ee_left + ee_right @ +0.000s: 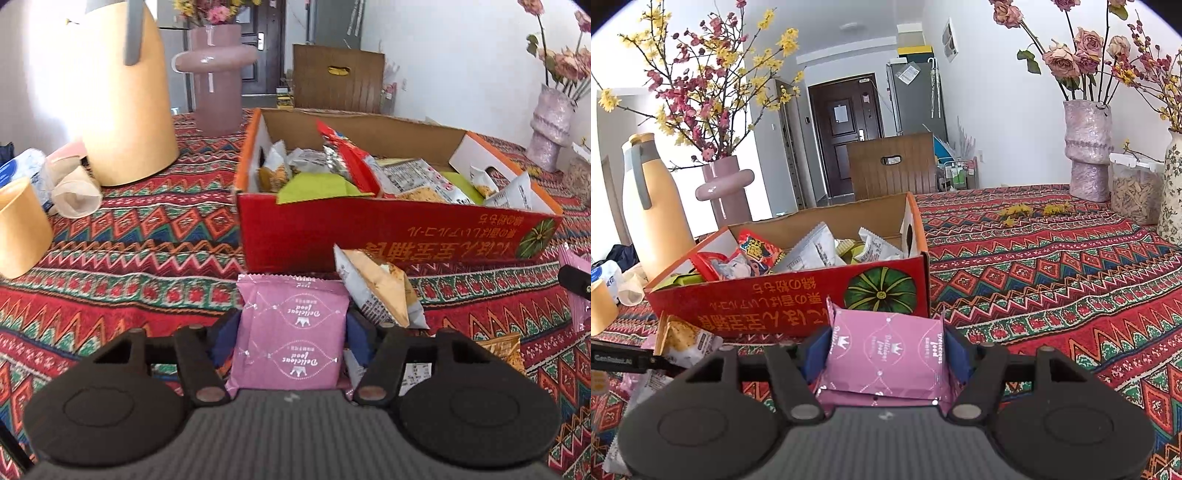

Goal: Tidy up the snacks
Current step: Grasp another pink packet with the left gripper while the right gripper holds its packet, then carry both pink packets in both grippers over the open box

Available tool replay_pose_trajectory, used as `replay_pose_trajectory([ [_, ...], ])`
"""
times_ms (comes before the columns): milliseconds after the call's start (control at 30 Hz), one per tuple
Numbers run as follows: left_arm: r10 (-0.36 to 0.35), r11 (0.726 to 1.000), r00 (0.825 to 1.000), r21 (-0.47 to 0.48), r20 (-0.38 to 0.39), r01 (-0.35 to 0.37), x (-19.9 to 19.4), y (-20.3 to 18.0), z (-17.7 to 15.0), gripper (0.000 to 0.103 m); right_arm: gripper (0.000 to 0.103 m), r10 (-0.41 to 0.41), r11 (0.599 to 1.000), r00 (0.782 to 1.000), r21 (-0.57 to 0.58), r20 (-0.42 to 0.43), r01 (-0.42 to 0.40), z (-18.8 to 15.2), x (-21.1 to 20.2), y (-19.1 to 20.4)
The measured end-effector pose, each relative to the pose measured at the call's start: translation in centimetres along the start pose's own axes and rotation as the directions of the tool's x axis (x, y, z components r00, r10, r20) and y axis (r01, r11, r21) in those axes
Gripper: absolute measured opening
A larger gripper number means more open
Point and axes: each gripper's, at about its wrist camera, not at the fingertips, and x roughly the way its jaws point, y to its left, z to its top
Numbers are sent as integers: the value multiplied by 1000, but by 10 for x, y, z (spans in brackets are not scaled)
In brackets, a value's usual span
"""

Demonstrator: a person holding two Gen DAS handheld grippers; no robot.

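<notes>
The tabletop (110, 236) wears a red patterned cloth. On it stands a red cardboard box (369, 232), open-topped and filled with mixed snack packets. Your left tool (291, 334) is clamped on a pink packet (291, 332) printed with white crowns, long axis pointing toward the box. Your right tool (886, 354) grips a second pink packet (886, 354), lying crosswise just before the box.

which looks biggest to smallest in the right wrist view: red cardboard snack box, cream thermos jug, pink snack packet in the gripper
1. Red cardboard snack box
2. Cream thermos jug
3. Pink snack packet, held in the right gripper

The packet sits closest to the camera, so its look is inflated; jug versus packet is unsure.
</notes>
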Motion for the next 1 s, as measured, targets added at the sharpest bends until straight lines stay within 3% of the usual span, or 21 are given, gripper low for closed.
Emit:
replay_pose_trajectory([
  [600,7,999,988,-39,157,-1,-56,11,10,61,65,-7,1000,999,-14,46,8,4,-11,2],
  [1000,-28,1000,971,-5,239,30,-68,-15,43,61,65,17,998,989,-56,144,-9,41,-26,16],
])
